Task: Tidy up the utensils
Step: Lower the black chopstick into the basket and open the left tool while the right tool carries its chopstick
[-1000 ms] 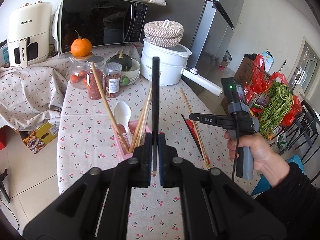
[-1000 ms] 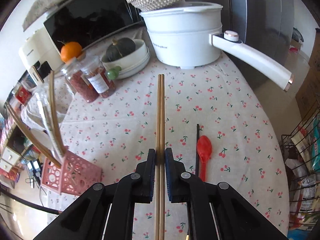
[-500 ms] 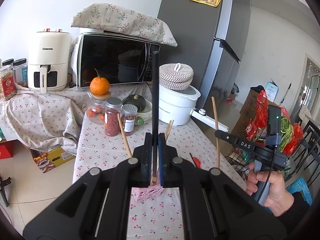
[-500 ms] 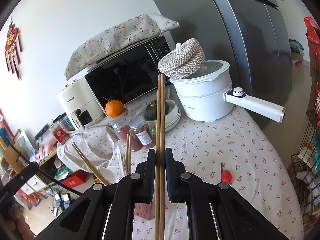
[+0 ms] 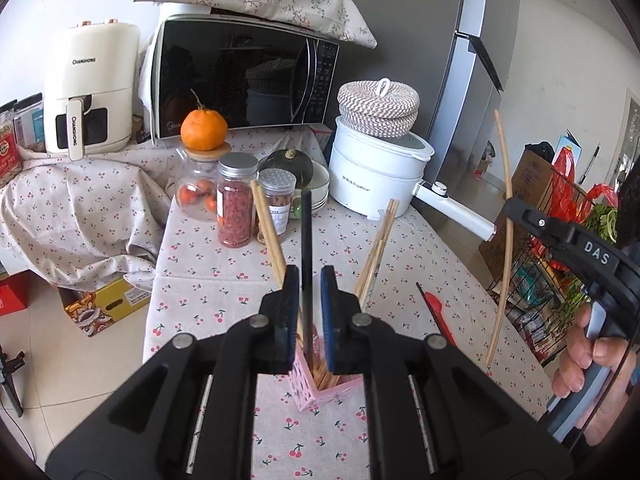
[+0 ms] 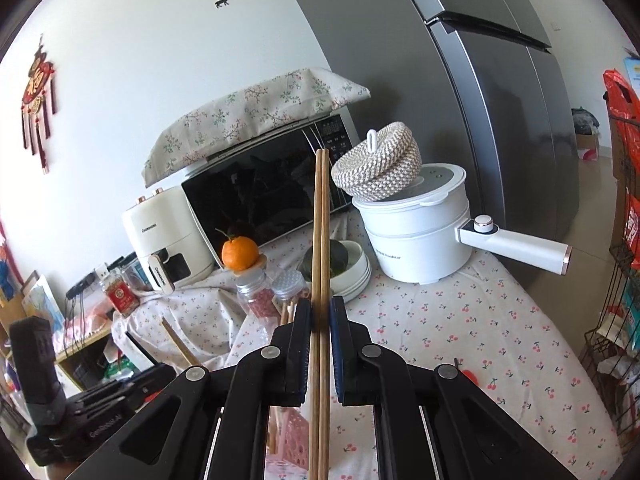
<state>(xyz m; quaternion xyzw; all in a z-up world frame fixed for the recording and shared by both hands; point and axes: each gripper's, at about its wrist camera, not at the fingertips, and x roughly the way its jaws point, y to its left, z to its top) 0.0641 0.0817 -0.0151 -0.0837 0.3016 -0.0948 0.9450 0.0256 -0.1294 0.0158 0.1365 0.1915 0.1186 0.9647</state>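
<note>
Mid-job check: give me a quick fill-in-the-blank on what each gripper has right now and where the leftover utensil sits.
1. The right gripper is shut on a pair of ____ chopsticks.
2. The left gripper is open around a ____ chopstick standing in the pink holder.
3. The red spoon lies on the tablecloth, on the ____ side of the pink holder in the left wrist view.

Missing words: wooden; black; right

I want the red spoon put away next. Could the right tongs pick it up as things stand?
Probably not yet. The right tongs are shut on a pair of wooden chopsticks, so nothing else fits between them. The red spoon lies bare on the tablecloth, with nothing on it.
</note>
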